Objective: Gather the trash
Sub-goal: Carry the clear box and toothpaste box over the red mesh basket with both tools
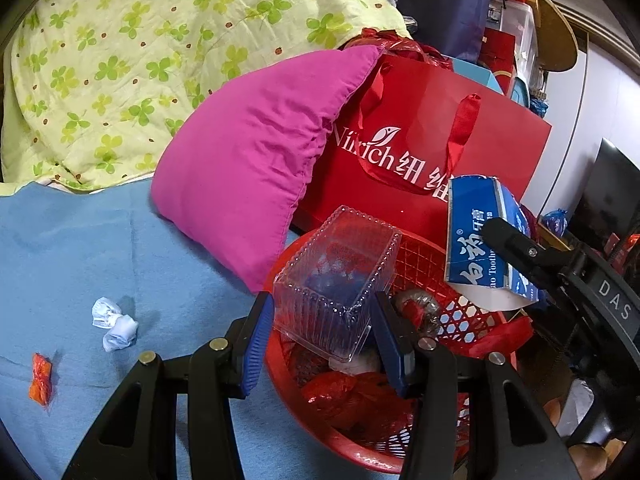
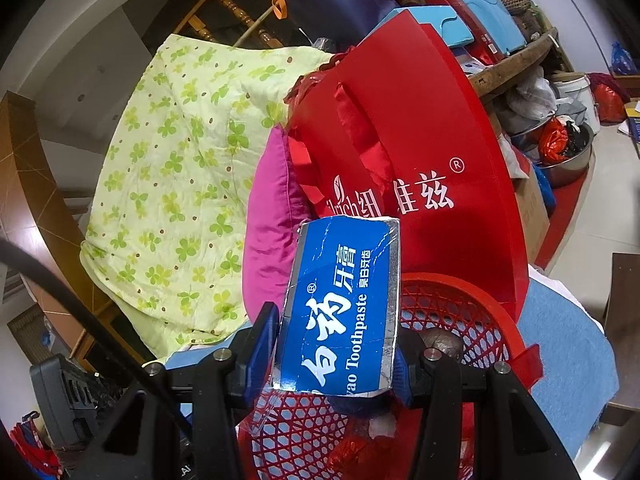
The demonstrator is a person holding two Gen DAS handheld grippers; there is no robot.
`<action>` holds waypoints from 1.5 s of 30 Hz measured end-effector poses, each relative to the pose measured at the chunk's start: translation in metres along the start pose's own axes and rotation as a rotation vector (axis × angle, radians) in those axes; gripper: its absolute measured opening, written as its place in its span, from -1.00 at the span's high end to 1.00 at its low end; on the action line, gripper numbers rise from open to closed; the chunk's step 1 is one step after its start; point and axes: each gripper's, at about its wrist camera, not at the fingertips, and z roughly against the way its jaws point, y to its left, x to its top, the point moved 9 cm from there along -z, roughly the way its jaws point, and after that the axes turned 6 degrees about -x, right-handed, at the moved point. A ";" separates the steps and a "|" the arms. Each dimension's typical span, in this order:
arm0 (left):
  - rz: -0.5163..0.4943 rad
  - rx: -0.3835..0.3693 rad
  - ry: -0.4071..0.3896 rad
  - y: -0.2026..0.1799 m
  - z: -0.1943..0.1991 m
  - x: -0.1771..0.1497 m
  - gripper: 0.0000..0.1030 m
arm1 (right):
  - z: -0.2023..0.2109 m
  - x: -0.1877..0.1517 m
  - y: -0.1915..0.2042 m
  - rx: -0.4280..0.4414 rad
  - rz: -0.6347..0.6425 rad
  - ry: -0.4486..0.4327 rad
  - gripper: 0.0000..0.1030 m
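From the left wrist, your left gripper [image 1: 324, 340] had its fingers [image 1: 256, 344] clenched on a clear plastic box [image 1: 340, 280], held above the red basket [image 1: 360, 448]. Left of the fingers, a crumpled white wrapper [image 1: 114, 324] and an orange wrapper [image 1: 41, 378] lay on the blue bed sheet [image 1: 80, 248].

From the right wrist, your right gripper [image 2: 336, 352] grasped a flattened blue toothpaste carton [image 2: 344, 304] between its fingers [image 2: 264, 340], over the same basket [image 2: 460, 312]. Beyond the fingers stood a red paper bag [image 2: 420, 140] and a pink pillow [image 2: 272, 220].
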 end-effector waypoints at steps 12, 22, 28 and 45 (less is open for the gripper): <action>0.019 -0.074 0.034 -0.010 -0.008 -0.004 0.00 | 0.005 0.002 -0.006 -0.007 -0.021 -0.009 -0.03; 0.016 -0.089 0.057 -0.016 -0.017 -0.010 -0.01 | 0.006 0.005 -0.014 -0.025 -0.035 -0.011 -0.03; 0.009 -0.090 0.067 -0.018 -0.020 -0.013 -0.01 | 0.005 0.006 -0.018 -0.035 -0.049 -0.006 -0.05; 0.017 -0.101 0.075 -0.017 -0.019 -0.013 -0.02 | 0.003 0.004 -0.019 -0.044 -0.051 -0.006 -0.06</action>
